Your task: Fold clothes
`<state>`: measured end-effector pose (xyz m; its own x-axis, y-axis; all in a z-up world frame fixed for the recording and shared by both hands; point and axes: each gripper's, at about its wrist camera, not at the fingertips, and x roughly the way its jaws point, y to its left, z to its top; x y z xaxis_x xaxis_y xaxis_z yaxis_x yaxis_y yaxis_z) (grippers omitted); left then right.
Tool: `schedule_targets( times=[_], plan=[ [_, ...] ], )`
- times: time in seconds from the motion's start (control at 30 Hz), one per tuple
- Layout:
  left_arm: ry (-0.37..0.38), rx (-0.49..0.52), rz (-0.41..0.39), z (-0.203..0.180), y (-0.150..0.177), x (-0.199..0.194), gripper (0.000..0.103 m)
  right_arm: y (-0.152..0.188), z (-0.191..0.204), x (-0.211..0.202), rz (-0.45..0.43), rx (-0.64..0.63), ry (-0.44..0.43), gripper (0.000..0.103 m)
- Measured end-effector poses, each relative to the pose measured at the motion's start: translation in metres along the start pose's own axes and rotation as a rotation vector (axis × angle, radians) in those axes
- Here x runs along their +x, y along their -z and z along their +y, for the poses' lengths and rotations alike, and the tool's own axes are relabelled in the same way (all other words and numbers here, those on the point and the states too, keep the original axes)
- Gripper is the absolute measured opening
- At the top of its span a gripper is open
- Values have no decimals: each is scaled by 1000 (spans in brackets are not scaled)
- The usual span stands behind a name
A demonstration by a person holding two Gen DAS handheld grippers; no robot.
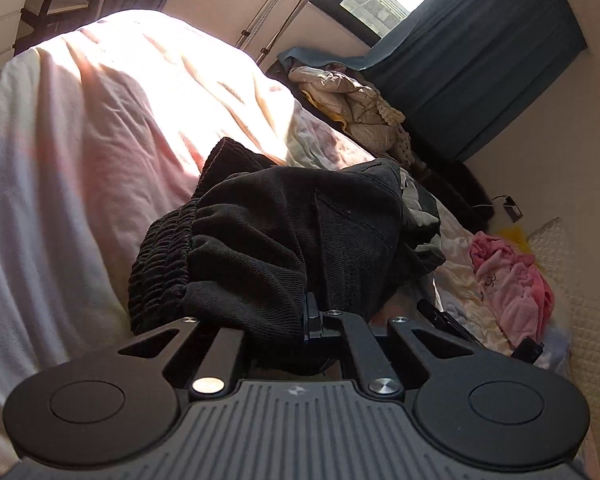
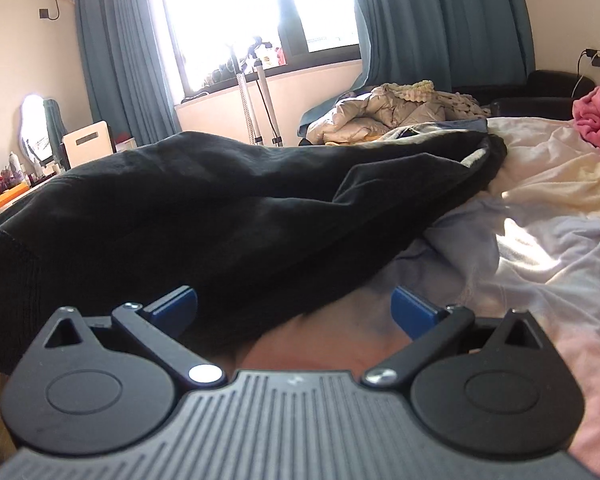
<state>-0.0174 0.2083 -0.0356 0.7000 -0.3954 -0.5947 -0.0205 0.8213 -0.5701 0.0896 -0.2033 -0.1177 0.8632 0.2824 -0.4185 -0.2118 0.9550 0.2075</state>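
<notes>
A black garment with a ribbed elastic waistband (image 1: 284, 232) lies bunched on the pale bed sheet (image 1: 80, 152). My left gripper (image 1: 314, 316) is shut on its near edge, and the cloth drapes over the closed fingers and hides their tips. In the right wrist view the same black garment (image 2: 204, 208) stretches from the lower left toward the upper right, lifted off the sheet (image 2: 540, 248). My right gripper (image 2: 294, 304) stands open with its blue pads (image 2: 414, 306) wide apart. The cloth's lower fold hangs over the left pad and into the gap, not pinched.
A beige puffy jacket (image 2: 400, 112) is heaped at the bed's far side below the blue curtains (image 2: 440, 20). A pink garment (image 1: 512, 280) lies by the wall. A metal stand (image 2: 256, 100) rises by the window, and a cluttered dresser (image 2: 16, 176) stands at the left.
</notes>
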Motion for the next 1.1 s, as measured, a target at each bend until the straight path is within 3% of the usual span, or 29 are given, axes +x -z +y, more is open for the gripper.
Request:
schedule_targets(
  times=[0.13, 0.23, 0.37, 0.5, 0.53, 0.6, 0.67, 0.73, 0.87, 0.97, 1.1],
  plan=[
    [60, 28, 105, 14, 18, 8, 20, 2, 11, 1, 5, -60, -19, 103],
    [134, 40, 135, 26, 23, 5, 24, 5, 12, 7, 29, -58, -36, 103],
    [213, 56, 208, 37, 15, 0, 31, 8, 12, 16, 62, -54, -21, 103],
    [166, 88, 221, 49, 8, -2, 36, 5, 13, 23, 60, -46, -5, 103],
    [142, 62, 214, 53, 6, -1, 42, 4, 13, 24, 59, -45, -2, 103],
    [172, -77, 198, 67, 8, 4, 70, 3, 15, 27, 58, -49, -6, 103],
    [196, -151, 194, 74, 10, 10, 79, 3, 17, 33, 63, -59, -13, 103],
    [189, -225, 195, 82, 12, 15, 83, 5, 20, 37, 77, -69, -23, 103],
    [282, -589, 160, 121, 15, 14, 97, 9, 25, 44, 105, -89, -51, 103],
    [300, -778, 133, 142, 20, 10, 99, 11, 29, 48, 116, -107, -67, 103],
    [209, -764, 78, 158, 14, -6, 99, 12, 33, 48, 116, -118, -78, 103]
  ],
)
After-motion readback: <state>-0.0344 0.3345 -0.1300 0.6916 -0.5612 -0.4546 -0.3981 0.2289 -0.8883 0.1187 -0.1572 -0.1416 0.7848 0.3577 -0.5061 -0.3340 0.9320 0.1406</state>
